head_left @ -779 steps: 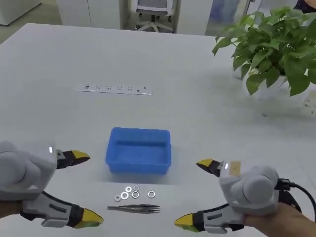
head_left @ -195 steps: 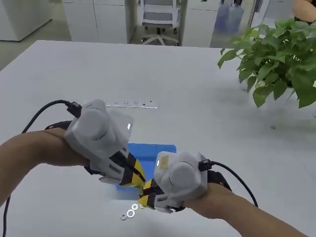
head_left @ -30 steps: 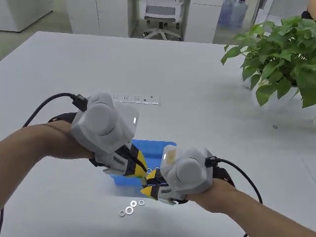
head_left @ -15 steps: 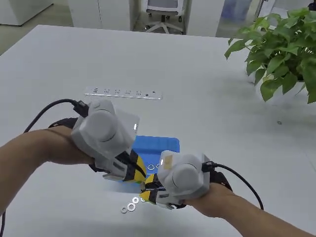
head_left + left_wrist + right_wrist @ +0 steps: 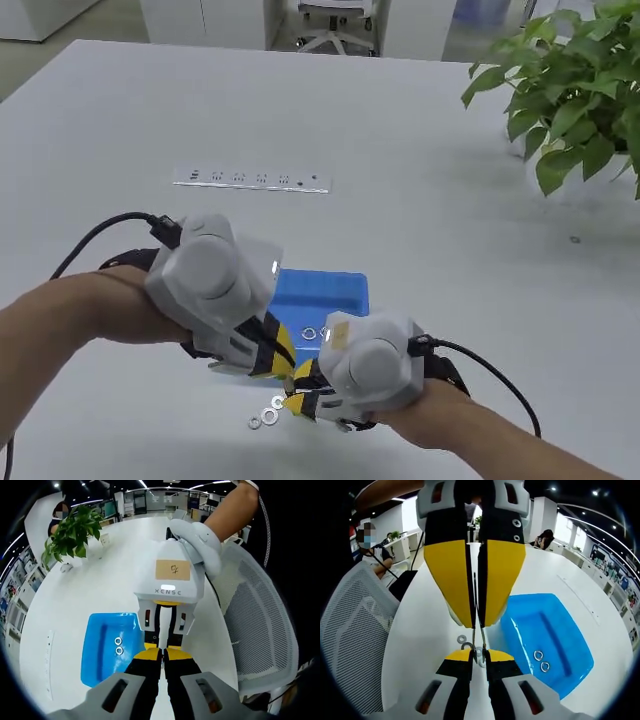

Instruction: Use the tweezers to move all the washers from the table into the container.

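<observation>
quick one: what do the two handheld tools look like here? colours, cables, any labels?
Both have rounded light-grey bodies, black jaws with yellow tips, and a black cable out the back. The right tool carries a tan sticker with handwriting, XENSE lettering and a lit white bar. The left tool shows a small white light. Forearms are bare, no sleeves.
</observation>
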`<state>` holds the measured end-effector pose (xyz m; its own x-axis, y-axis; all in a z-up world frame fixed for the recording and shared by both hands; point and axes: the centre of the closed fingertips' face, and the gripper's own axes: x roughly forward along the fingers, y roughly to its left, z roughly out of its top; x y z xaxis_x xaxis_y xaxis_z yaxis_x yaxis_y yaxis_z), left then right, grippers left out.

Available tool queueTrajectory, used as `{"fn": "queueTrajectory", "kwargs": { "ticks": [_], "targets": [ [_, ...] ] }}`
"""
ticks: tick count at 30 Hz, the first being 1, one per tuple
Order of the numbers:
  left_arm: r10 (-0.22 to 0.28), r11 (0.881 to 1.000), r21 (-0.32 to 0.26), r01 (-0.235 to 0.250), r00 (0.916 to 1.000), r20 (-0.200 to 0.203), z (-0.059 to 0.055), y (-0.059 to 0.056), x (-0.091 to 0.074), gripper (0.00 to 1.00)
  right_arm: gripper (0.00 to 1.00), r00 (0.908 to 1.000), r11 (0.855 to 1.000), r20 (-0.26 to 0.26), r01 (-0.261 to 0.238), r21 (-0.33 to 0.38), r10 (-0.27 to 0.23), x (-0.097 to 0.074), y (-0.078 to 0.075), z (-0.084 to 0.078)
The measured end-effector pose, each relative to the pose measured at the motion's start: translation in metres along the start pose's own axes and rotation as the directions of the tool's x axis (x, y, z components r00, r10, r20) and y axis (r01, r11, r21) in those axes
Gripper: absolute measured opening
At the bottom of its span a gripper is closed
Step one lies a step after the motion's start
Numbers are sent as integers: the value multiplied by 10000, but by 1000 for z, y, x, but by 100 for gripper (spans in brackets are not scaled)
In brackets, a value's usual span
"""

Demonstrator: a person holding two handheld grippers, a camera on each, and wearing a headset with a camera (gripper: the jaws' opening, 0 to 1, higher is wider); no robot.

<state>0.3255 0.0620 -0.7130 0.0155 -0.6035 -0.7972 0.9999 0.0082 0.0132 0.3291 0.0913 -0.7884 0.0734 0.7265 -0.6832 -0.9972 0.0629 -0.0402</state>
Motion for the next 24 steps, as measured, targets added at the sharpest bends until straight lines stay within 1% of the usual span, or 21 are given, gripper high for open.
{"fn": "queueTrajectory", "kwargs": {
  "ticks": [14,24],
  "targets": [
    [-151,9998,-88,151,9999,-22,-2,2,9,6,12,10000,9997,-5,-99,201,99,6,-1,-7],
    [-135,9995,-295,139,9998,132,-1,8,10,6,12,9999,9985,108,70,543,-76,6,-3,-8]
  ]
}}
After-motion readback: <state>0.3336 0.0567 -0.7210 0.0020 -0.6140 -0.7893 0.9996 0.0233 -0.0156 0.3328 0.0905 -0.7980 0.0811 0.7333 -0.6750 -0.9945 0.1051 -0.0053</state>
